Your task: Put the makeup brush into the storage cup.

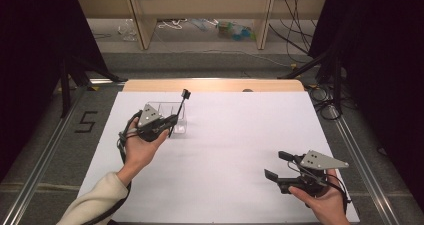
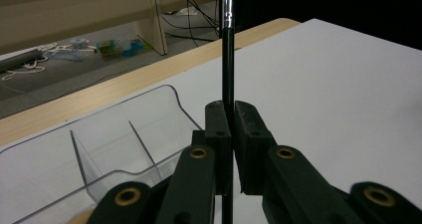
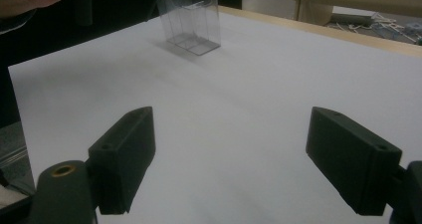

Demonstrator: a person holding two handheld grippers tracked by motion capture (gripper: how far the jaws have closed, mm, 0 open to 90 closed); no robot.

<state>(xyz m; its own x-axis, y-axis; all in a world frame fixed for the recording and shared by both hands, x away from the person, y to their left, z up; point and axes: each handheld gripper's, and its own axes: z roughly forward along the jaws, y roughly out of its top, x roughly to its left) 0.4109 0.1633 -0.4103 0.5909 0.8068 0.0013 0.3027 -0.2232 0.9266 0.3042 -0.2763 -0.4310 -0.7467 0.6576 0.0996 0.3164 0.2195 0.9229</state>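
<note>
As held upright, slim black brush (image 2: pixel 228 69), silver ferrule

The high view looks forward and down from above the person's side, taking in the whole white table (image 1: pixel 220 150) with the floor and shelving beyond at the top of the frame. The left gripper view sits very close behind its own jaws, facing the table's far edge, the clear divided container (image 2: pixel 99 149) at lower left. The right gripper view looks low across the table; that container (image 3: pixel 191 20) stands far off at upper centre, shared by all three views.
</note>
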